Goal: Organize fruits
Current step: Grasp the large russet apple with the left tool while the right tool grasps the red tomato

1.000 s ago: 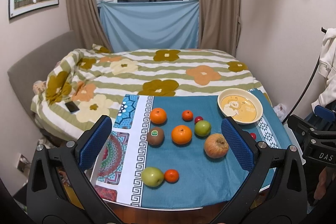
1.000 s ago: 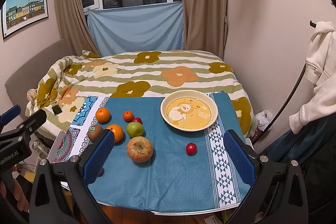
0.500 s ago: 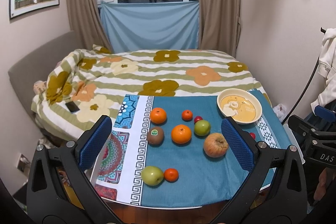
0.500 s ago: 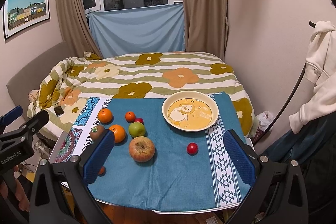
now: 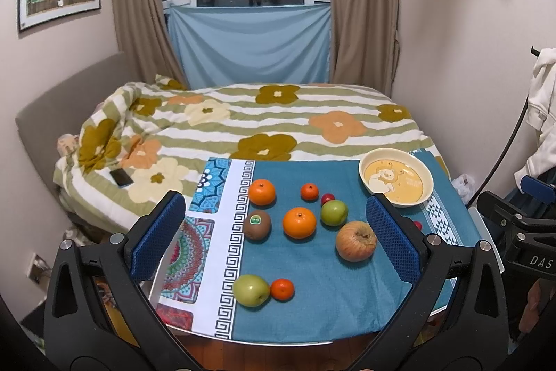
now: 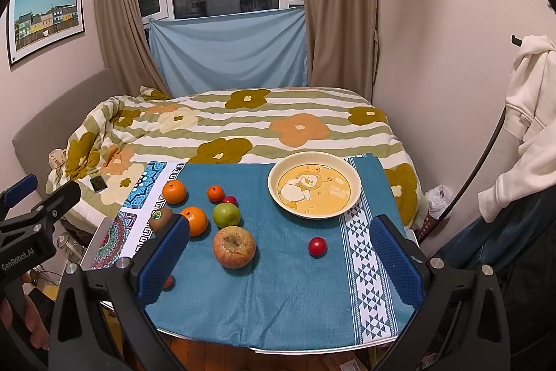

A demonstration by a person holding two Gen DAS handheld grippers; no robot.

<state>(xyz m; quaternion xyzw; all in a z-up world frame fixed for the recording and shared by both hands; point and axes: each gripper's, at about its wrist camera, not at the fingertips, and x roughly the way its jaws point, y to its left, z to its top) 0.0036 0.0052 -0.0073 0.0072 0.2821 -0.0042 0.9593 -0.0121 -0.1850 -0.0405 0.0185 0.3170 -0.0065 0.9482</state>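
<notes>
**Q:** Bedroom scene, is it? What lies ahead of the two grippers?

**A:** Yes. Beyond both sets of jaws a flower-patterned bed [image 5: 264,127] fills the room under a dark window. Nearer, a small table [image 6: 312,349] carries a teal cloth [image 6: 285,294] strewn with fruit. The left gripper [image 5: 274,239] and right gripper [image 6: 278,256] both hover above the near edge, jaws spread wide, holding nothing.

**Q:** Where is the fruit relative to those jaws?

**A:** Between the left jaws, from far to near: a large orange [image 5: 261,192], a small orange [image 5: 309,191], a small red fruit [image 5: 328,198], a green apple [image 5: 334,212], a kiwi [image 5: 256,225], a second large orange [image 5: 299,222], then a russet apple [image 5: 356,240] just beside the right-hand pad. Closest to the left gripper lie a second green apple [image 5: 251,290] touching a tiny orange [image 5: 282,288]. Between the right jaws a lone red fruit [image 6: 317,246] sits apart from the rest.

**Q:** And the container?

**A:** A cream bowl [image 6: 274,188] with a cartoon print stands beyond the right jaws, past the lone red fruit. It looks empty.

**Q:** So which step is this?

**A:** Seemingly the very start: nothing gathered, no fruit approached. A sensible next move would be lowering the right gripper over the lone red fruit or the russet apple, closing gently on it, then carrying it forward into the bowl. Round fruit may roll if nudged.
</notes>
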